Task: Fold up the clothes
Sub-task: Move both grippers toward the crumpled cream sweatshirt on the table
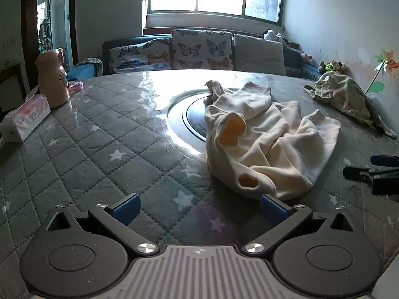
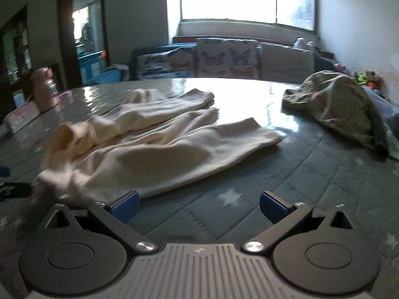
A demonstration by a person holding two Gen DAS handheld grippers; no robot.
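Cream garment (image 1: 264, 144) sits crumpled on the quilted star-print table cover (image 1: 104, 154), just ahead and to the right of your left gripper (image 1: 199, 205); its near hem almost touches that gripper's right blue pad (image 1: 273, 208). From your right gripper (image 2: 199, 205) it lies ahead and to the left, with its near edge just past the left blue pad (image 2: 126, 205). Both sets of jaws are spread wide with nothing between them. The long axis looks to run from the bunched end near you, seen low and left in the right wrist view, diagonally away to the flat legs or sleeves on the far side (image 2: 239, 134); I can't tell which they are. Both grippers are about equally near, the left at the bunched end with the round openings (image 1: 248, 181) and the right at the smoother hem, so the first move is probably a two-corner pinch along that near edge to spread it flat. The fabric is a soft, thick knit, limp and heavily wrinkled, with a yellowish inner face showing through the openings; expect it to drag and bunch. The table has a shiny clear film over the quilting and a round dark inset (image 1: 194, 119) partly under the garment. A second, olive patterned garment (image 2: 344, 107) is heaped well apart at far right. A pink bottle (image 1: 53, 79) and a tissue pack (image 1: 25, 117) stand far left, out of the way. The right wrist view is motion-blurred, so edge detail there is unsure.
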